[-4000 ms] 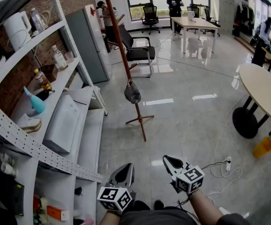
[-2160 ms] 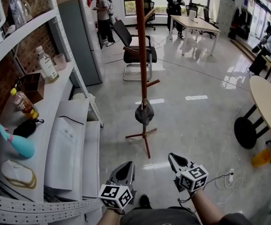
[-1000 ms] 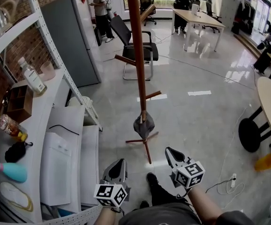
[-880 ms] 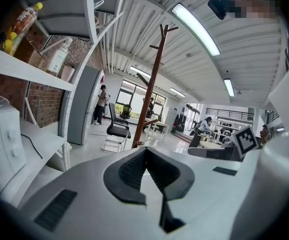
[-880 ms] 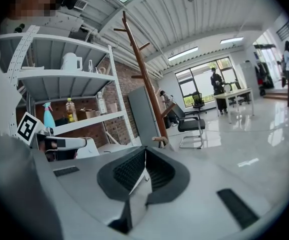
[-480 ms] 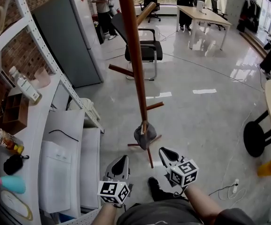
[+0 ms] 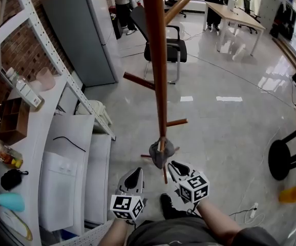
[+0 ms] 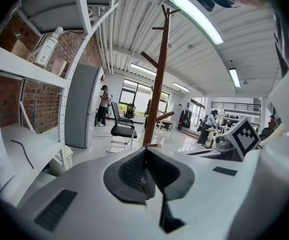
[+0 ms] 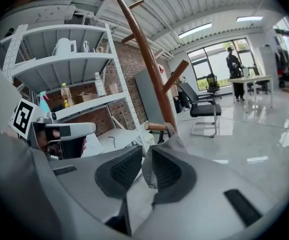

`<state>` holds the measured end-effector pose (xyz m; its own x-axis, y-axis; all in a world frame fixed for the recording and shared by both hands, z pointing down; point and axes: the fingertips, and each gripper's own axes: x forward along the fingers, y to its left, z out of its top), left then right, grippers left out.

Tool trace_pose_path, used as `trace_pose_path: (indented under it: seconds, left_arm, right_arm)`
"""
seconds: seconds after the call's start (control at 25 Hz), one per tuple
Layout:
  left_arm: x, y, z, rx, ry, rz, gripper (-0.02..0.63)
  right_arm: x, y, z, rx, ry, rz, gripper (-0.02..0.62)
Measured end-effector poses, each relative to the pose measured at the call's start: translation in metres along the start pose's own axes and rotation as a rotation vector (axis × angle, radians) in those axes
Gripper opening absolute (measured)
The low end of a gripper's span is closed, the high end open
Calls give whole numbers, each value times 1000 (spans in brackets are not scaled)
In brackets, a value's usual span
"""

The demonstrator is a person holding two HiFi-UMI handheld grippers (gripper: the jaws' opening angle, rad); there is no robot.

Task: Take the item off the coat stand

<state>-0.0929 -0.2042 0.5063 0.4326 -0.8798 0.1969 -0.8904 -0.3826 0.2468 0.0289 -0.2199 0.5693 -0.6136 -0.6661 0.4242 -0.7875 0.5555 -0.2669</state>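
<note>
Item: a limp grey cloth piece, possibly a cap, hangs from a short low peg of the coat stand. Stand: brown wooden pole, upright on the glossy floor, angled pegs along its length.

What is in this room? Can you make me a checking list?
Surface: shiny tiled floor.
Job's things: grey item hangs on a low peg of the wooden coat stand.
Clutter: bottle on the white shelf; yellow object on the floor.
Grippers: left gripper shut, empty; right gripper opening, the grey item between its jaws, not pressed.
Cables: white cable on the floor; black cable on the shelf.
Surroundings: office chair, grey cabinet, desk.
</note>
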Motion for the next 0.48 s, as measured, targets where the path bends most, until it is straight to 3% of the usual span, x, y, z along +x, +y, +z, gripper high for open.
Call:
trace_pose_path:
  seconds: [0.12, 0.32, 0.48]
  left_arm:
    - [10, 5, -9, -10, 11, 20, 6]
    - [24, 11, -19, -19, 23, 43, 6]
    - [32, 18, -19, -34, 23, 62, 7]
  right_arm:
    - [13, -2, -3, -4, 27, 5, 43]
    - [37, 1, -14, 32, 73, 57, 118]
    - [57, -3, -25, 46, 140, 48, 161]
